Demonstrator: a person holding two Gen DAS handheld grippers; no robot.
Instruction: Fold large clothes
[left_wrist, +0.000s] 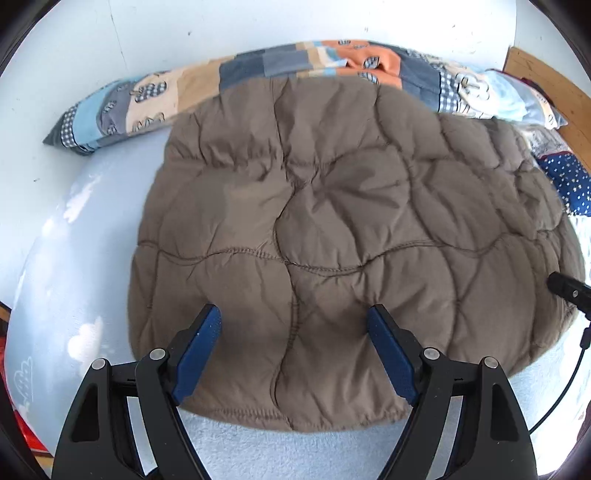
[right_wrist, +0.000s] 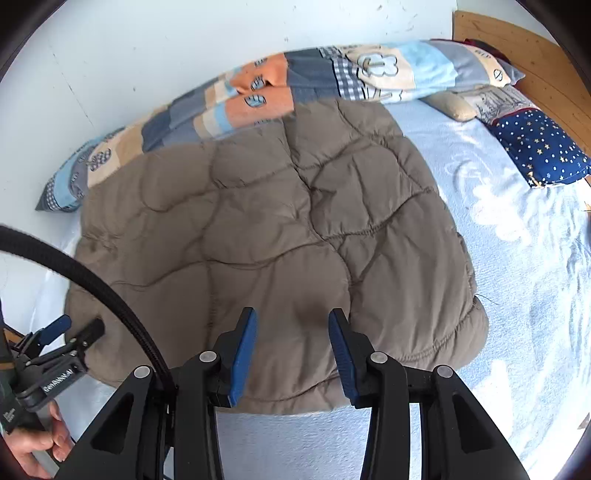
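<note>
Brown quilted jacket (left_wrist: 332, 229) lay folded on bed (left_wrist: 74, 258). Left gripper (left_wrist: 295, 350) and right gripper (right_wrist: 291, 350) both spread wide, empty. Risk: puffy padding springing back, slick fabric slipping from shallow pinch.

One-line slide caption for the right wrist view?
Open right gripper hovers over folded brown quilted jacket on a light-blue bed.

Bright daylight in both my views; sun patches glare on the pale blue sheet (right_wrist: 517, 229), washing out its texture; soft shadows under my tongs on the brown quilted jacket (left_wrist: 332, 221); heavy fisheye bending and black vignette at corners; jacket's far edge slightly motion-blurred in left view.
</note>
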